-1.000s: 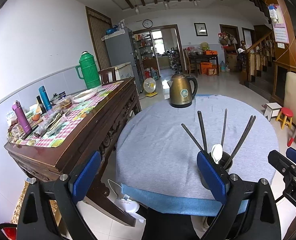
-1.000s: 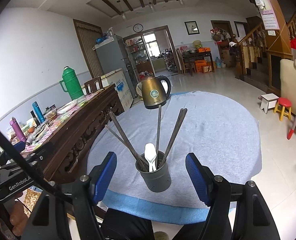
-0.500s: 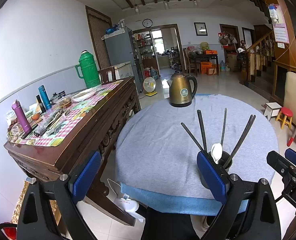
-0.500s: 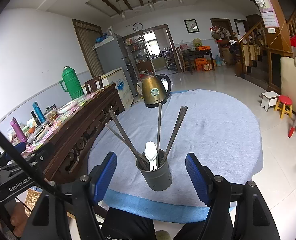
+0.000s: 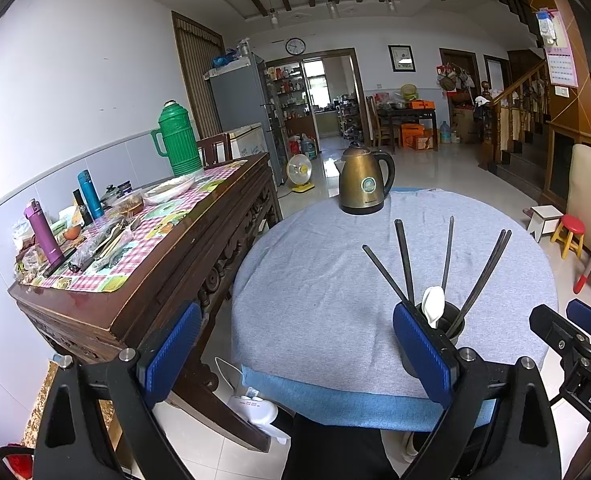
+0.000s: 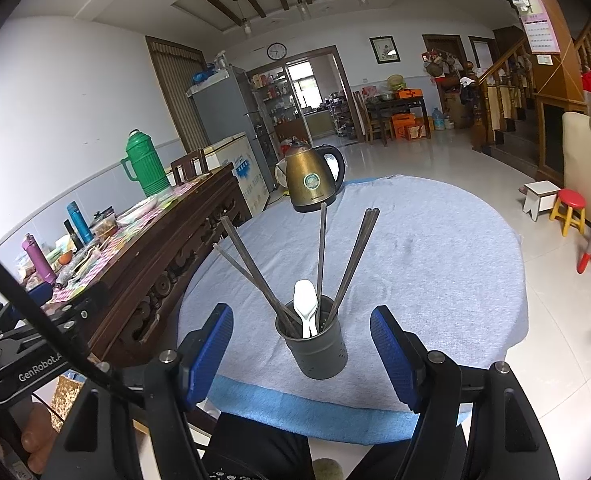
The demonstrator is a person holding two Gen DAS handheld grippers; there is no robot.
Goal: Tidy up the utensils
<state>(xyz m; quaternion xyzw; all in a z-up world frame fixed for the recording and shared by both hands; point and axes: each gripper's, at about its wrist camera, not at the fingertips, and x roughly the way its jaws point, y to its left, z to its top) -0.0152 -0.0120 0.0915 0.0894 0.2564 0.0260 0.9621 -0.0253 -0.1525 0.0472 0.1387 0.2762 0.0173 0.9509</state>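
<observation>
A dark grey utensil holder [image 6: 318, 344] stands near the front edge of the round table with the grey-blue cloth [image 6: 435, 264]. It holds several dark chopsticks [image 6: 353, 260] fanned out and a white spoon [image 6: 306, 308]. My right gripper [image 6: 301, 354] is open and empty, just in front of the holder, which sits between its fingers in view. My left gripper [image 5: 295, 354] is open and empty, off the table's front left edge; the holder [image 5: 447, 320] shows behind its right finger [image 5: 419, 350].
A brass-coloured electric kettle [image 6: 313, 180] stands at the table's far side. A dark wooden sideboard [image 5: 175, 248] to the left carries a green thermos [image 5: 177, 140], bottles, dishes and bagged utensils. A red stool [image 6: 569, 210] and stairs are at right.
Hardly anything has moved. The right gripper has drifted very slightly; the holder and both grippers' openings look the same.
</observation>
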